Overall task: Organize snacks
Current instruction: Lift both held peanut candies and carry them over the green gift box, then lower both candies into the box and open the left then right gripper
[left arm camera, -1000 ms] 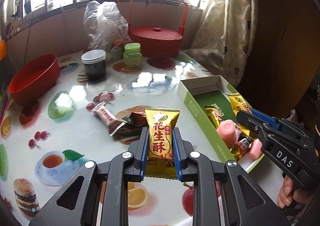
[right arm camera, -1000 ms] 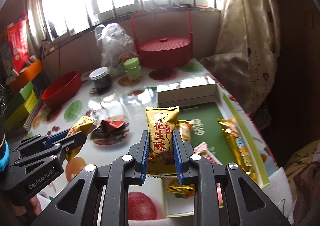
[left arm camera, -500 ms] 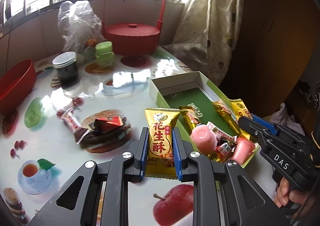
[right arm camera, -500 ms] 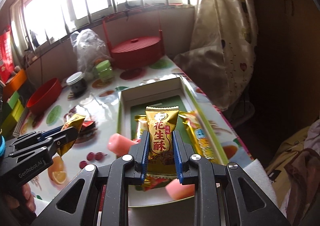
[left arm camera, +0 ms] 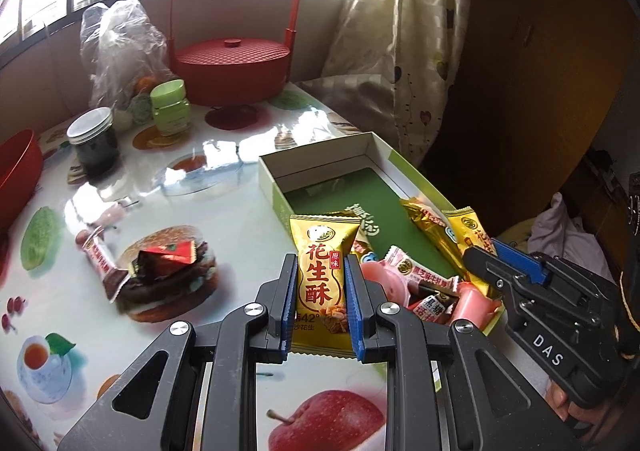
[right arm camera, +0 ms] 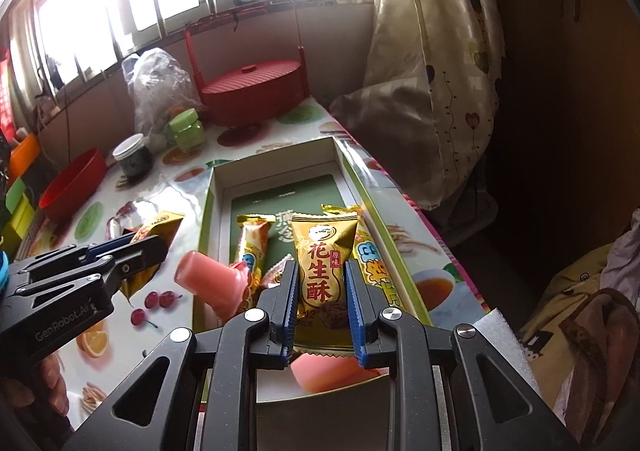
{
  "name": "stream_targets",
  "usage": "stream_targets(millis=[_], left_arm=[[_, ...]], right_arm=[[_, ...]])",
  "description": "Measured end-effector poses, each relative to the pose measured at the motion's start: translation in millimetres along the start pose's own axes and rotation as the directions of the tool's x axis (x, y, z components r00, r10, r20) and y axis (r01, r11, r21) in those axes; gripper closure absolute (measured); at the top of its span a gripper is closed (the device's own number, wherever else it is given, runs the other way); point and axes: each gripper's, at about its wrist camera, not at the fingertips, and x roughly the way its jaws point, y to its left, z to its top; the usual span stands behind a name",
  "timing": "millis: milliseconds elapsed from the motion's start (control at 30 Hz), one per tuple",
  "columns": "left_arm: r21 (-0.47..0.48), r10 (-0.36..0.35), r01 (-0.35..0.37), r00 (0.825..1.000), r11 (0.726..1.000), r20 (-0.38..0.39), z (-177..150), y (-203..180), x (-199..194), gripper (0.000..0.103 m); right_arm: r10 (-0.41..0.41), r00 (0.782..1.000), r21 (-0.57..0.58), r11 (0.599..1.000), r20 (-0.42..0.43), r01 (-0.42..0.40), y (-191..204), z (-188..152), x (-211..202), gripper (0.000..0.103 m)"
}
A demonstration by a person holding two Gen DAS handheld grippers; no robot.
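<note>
My left gripper (left arm camera: 320, 283) is shut on a gold peanut-crisp packet (left arm camera: 322, 275) and holds it over the near left edge of the open green-lined box (left arm camera: 276, 179). My right gripper (right arm camera: 322, 283) is shut on a second gold peanut-crisp packet (right arm camera: 322, 271) above the near part of the same box (right arm camera: 218, 187). The box holds several gold packets (right arm camera: 252, 243), pink jelly cups (right arm camera: 204, 277) and small wrapped candies (left arm camera: 424, 275). Each gripper shows in the other's view: the right one (left arm camera: 476, 255), the left one (right arm camera: 156, 247).
A red-wrapped candy (left arm camera: 168, 255) and a red-and-white packet (left arm camera: 100, 257) lie on the fruit-print tablecloth left of the box. Further back stand a red lidded basket (left arm camera: 232, 71), a green jar (left arm camera: 170, 105), a dark jar (left arm camera: 94, 141), a plastic bag (left arm camera: 120, 47) and a red bowl (left arm camera: 16, 171).
Both grippers have moved right towards the box, each holding its packet. The right one has come over the box's near part; the left one has reached its left edge.
</note>
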Motion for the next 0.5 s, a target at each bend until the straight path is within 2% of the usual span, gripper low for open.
stream_targets(millis=[500], left_arm=[[0.013, -0.005, 0.005, 1.0, 1.0, 0.003, 3.2, -11.5, 15.5, 0.08]], right_arm=[[-0.04, 0.999, -0.044, 0.998, -0.002, 0.04, 1.3, -2.2, 8.6, 0.081]])
